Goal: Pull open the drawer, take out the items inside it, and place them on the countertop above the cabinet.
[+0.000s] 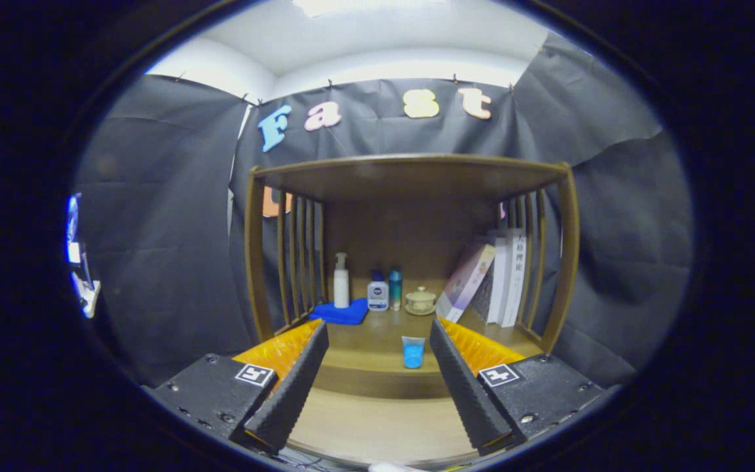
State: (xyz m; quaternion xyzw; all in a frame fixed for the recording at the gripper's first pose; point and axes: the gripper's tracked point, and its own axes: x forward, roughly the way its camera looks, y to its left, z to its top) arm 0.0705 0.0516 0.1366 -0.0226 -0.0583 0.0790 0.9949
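Observation:
My gripper (377, 328) is open, with its two fingers spread wide and nothing between them. Ahead stands a wooden cabinet whose countertop (364, 351) stretches back under a shelf roof (410, 172). A small clear cup with blue inside (413, 352) stands upright on the countertop near its front edge, just beyond the fingertips and closer to the right finger. Below the countertop's front edge a paler wooden surface (377, 426) lies between the fingers; I cannot tell whether it belongs to the drawer.
At the back of the countertop stand a white pump bottle (341, 282) on a blue cloth (341, 313), a white bottle with a blue cap (377, 293), a teal bottle (395, 287) and a lidded ceramic jar (421, 301). Books (505, 275) lean at the right. Slatted side rails (299, 262) close both sides.

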